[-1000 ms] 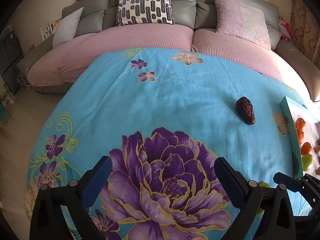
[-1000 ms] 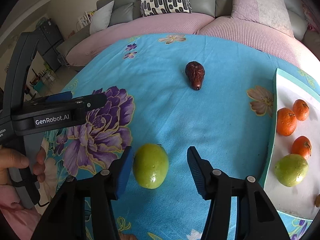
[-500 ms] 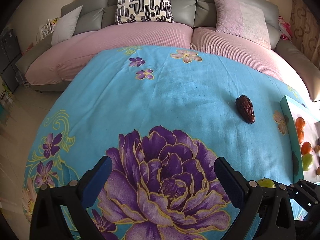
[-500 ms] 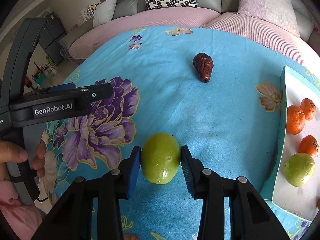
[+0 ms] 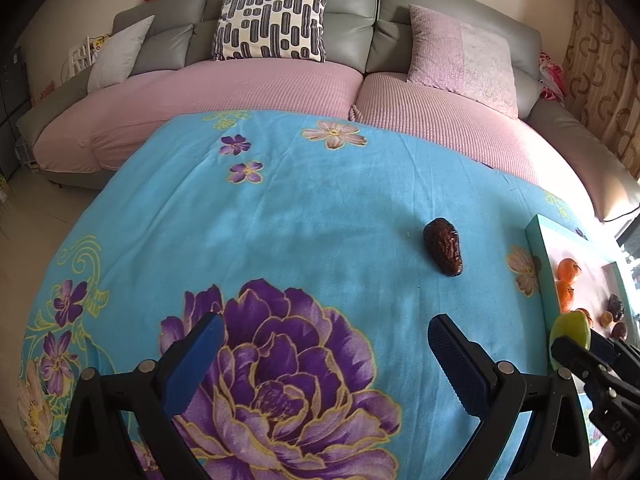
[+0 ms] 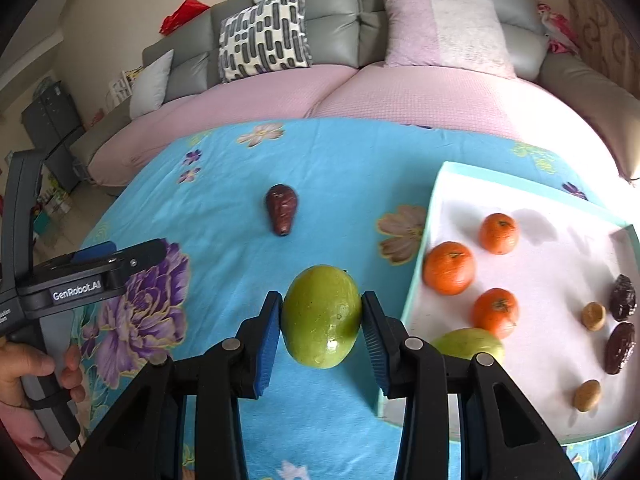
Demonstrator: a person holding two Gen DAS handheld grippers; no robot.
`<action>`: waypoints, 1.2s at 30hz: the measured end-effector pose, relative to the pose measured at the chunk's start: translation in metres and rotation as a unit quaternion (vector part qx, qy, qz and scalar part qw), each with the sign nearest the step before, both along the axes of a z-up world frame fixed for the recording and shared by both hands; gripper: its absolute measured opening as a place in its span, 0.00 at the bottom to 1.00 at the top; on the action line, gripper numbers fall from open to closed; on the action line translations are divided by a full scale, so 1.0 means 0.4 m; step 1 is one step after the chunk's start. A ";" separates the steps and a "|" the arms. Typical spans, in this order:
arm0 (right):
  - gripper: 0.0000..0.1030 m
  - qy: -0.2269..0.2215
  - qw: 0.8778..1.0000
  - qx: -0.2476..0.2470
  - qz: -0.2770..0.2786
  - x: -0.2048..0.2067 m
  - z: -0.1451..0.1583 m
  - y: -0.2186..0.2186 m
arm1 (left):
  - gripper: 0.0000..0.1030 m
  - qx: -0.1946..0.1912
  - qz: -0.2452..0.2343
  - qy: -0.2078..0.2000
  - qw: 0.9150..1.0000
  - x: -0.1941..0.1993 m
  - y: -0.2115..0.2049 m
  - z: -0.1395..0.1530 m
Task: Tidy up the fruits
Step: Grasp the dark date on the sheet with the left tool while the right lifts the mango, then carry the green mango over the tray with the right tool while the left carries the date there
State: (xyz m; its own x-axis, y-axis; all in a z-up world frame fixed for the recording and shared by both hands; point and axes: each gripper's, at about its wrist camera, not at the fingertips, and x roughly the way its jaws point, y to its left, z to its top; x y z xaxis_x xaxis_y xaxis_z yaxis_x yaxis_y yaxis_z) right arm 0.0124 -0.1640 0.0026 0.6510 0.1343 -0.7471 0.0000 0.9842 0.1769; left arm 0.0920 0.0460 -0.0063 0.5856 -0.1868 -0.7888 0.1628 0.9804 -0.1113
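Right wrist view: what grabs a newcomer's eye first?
The green fruit clamped between the right gripper fingers, front and centre over the blue floral cloth. Next, the three oranges on the white tray at right, and the lone dark red fruit behind.

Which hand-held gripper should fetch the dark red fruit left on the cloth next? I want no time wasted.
Left. The left hand-held gripper is open and empty, with the dark red fruit ahead of it. The right hand-held gripper is shut on the green fruit, not yet in the tray.

Both wrist views low over blue cloth (image 5: 304,208), facing sofa (image 6: 400,20), sharing the date (image 5: 443,251).
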 end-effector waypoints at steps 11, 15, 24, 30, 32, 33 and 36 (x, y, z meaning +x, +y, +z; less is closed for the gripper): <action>0.40 -0.021 0.989 -0.025 -0.145 -0.059 0.040 -0.227 | 1.00 -0.015 -0.043 0.008 0.999 0.020 -0.131 0.007; 0.40 -0.021 0.983 -0.024 -0.179 -0.082 0.044 -0.286 | 1.00 -0.025 -0.058 0.015 0.998 0.045 -0.182 0.006; 0.40 -0.021 0.975 -0.010 -0.223 -0.117 0.042 -0.367 | 0.91 -0.019 -0.065 0.025 0.997 0.150 -0.291 -0.009; 0.40 -0.027 0.974 -0.003 -0.227 -0.129 0.047 -0.380 | 0.79 -0.002 -0.046 0.039 0.998 0.207 -0.319 -0.036; 0.40 -0.027 0.973 -0.001 -0.228 -0.131 0.047 -0.384 | 0.74 -0.003 -0.040 0.048 0.998 0.214 -0.316 -0.050; 0.40 -0.026 0.973 0.000 -0.229 -0.132 0.046 -0.385 | 0.72 -0.004 -0.038 0.050 0.998 0.215 -0.314 -0.056; 0.40 -0.026 0.973 0.002 -0.228 -0.133 0.045 -0.387 | 0.60 -0.015 -0.036 0.061 0.997 0.217 -0.307 -0.069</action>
